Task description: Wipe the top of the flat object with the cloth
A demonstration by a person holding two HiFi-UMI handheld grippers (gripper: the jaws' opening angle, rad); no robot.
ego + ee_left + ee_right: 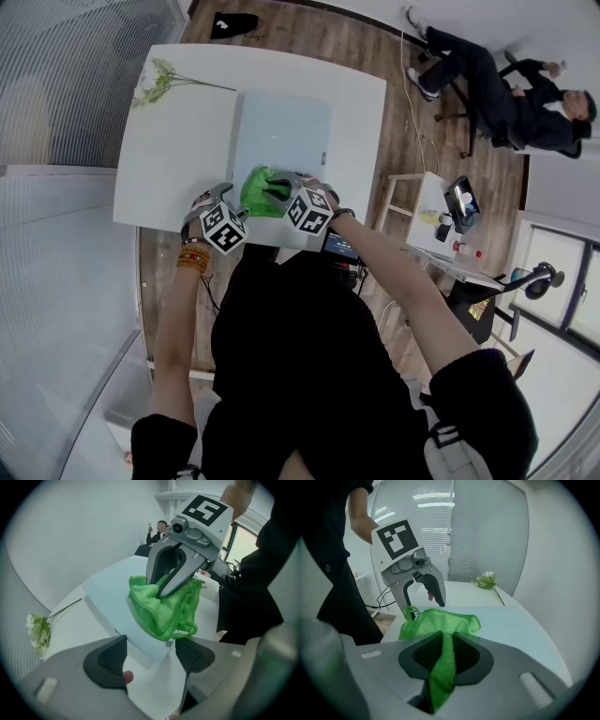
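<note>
Cloth [260, 191] handling: green, soft and limp, and light by my judgement, so it bunches and drags instead of sliding flat. I hold it in the right claw [445, 654], whose pads are closed on a fold that runs up between them. The rest spreads ahead onto the flat object [281, 131]. A thick fold like this one suits the grip; a thin edge would probably pull out under drag. In the head view the cloth sits at the lower edge of the flat object, near frame centre.

The flat object is a thin pale-blue panel lying on the white surface [169, 159]. It looks smooth and light, and I judge that a firm stroke may shift it.

The left claw [150, 656] stands open and empty over the panel's near corner, just beside the cloth, in the path of strokes toward lower left. A flower sprig [157, 82] lies at upper left, its stem ending just beside the panel's corner. A seated person [506, 94] at upper right is well apart.
</note>
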